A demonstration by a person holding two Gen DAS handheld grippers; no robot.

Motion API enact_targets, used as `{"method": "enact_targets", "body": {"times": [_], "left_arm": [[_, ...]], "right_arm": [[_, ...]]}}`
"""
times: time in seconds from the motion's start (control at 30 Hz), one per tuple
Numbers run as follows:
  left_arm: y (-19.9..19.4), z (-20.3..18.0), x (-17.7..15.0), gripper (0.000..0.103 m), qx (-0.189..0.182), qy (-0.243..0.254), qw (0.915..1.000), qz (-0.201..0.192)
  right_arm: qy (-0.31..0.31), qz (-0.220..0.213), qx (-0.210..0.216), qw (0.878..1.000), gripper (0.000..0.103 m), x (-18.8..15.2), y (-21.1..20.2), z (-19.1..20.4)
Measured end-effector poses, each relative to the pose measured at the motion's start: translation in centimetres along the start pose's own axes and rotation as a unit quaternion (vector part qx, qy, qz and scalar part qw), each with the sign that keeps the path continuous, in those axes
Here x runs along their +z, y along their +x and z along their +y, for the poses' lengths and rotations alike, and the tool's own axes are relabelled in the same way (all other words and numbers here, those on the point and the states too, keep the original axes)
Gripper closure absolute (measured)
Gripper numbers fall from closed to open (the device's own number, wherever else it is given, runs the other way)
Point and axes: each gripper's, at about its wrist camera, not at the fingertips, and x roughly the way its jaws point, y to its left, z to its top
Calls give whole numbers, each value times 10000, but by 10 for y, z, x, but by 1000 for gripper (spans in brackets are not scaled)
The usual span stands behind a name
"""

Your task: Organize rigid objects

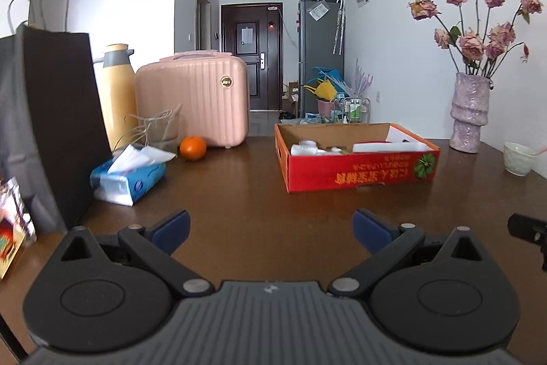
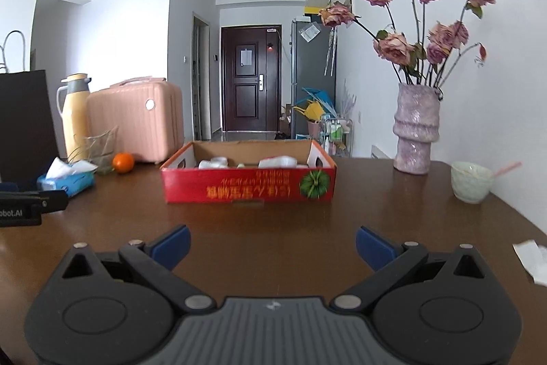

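Above the brown table (image 2: pixel 273 228), both tools (image 1: pixel 271 228) (image 2: pixel 272 243) gape wide, empty.

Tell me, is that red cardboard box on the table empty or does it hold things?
It holds things. The red box is open-topped, and white items show above its front wall; what they are is unclear.

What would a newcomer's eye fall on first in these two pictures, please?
Probably the red cardboard box mid-table, with white items inside. Next, the pink vase of dried roses at the table's far right beside a pale cup, and the pink case at far left, with an orange in front of it.
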Motion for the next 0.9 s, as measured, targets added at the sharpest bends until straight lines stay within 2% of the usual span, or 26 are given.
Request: {"method": "enact_targets", "body": {"times": [0.17,0.33,0.9], "left_arm": [[-33,-5,-14,0,-69,-3,9999,-119],[-50,-10,-20,0,-114,70,9998,-172],[-61,-10,-26,0,-148,37,9997,-175]], "right_arm": [[23,22,51,10000,0,-19,-27,4],[45,-70,40,10000,0,-24,-44,5],[34,-167,27,9999,0,-23,-53,5]]}}
